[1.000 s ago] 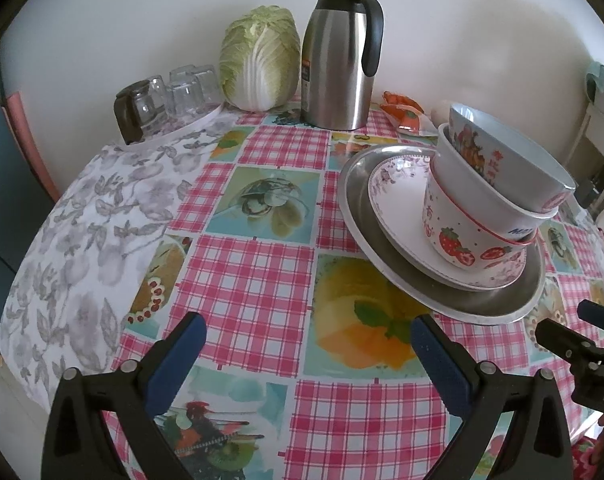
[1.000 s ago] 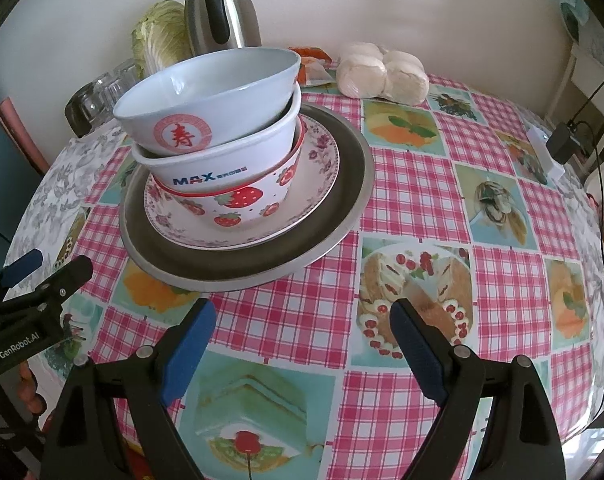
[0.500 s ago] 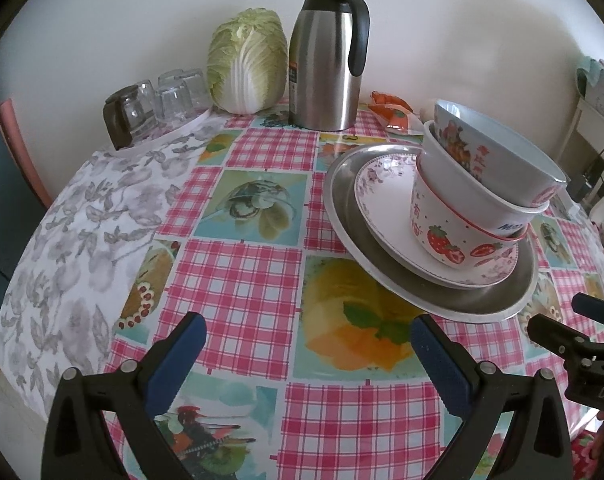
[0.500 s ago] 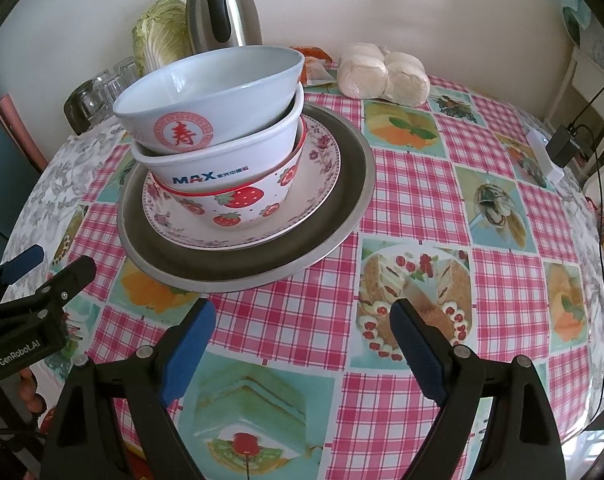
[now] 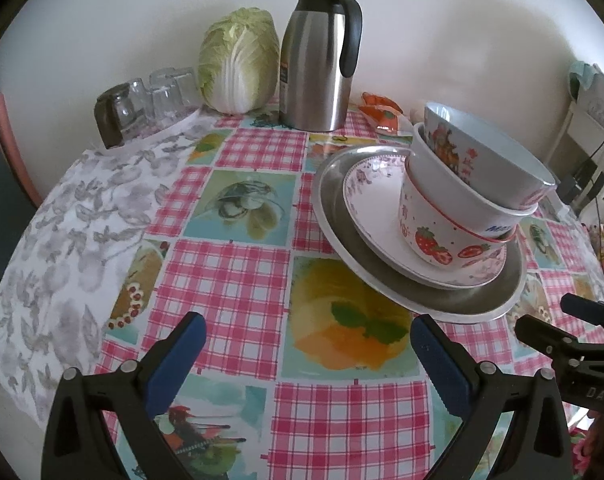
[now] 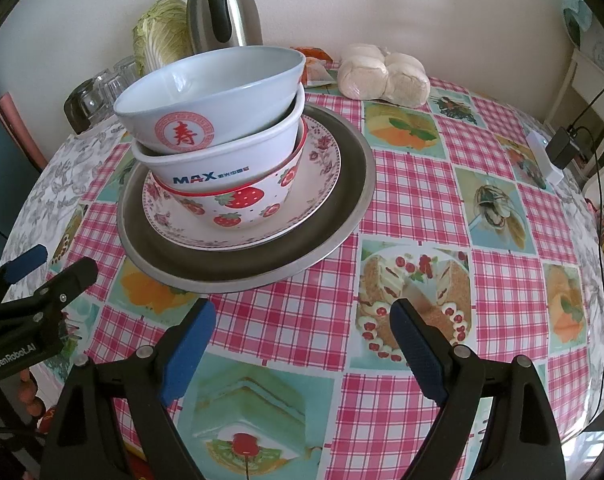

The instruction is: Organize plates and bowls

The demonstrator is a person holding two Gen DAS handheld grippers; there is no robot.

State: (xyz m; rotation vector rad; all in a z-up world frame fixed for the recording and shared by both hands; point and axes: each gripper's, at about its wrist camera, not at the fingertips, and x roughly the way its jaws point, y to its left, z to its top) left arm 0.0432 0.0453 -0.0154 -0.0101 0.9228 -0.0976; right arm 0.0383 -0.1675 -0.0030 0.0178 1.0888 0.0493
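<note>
- You have 3 nested bowls, the pale blue bowl with the red seal (image 6: 210,92) on top, standing on a floral plate (image 6: 322,168) inside a grey metal dish (image 6: 354,184) on the bench (image 6: 414,208).
- They look like hard, glossy, breakable ware; the stack leans, so lift the top bowl by its rim.
- Your left claw (image 5: 306,344) and right claw (image 6: 302,328) both gape empty, short of the dish.

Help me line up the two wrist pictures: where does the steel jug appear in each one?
Left wrist: the steel jug stands top centre, right of the cabbage.
Right wrist: the jug is at the top, left of centre, partly hidden behind the stacked bowls.
Shared landmark: the cabbage, just left of the jug in both views.
</note>
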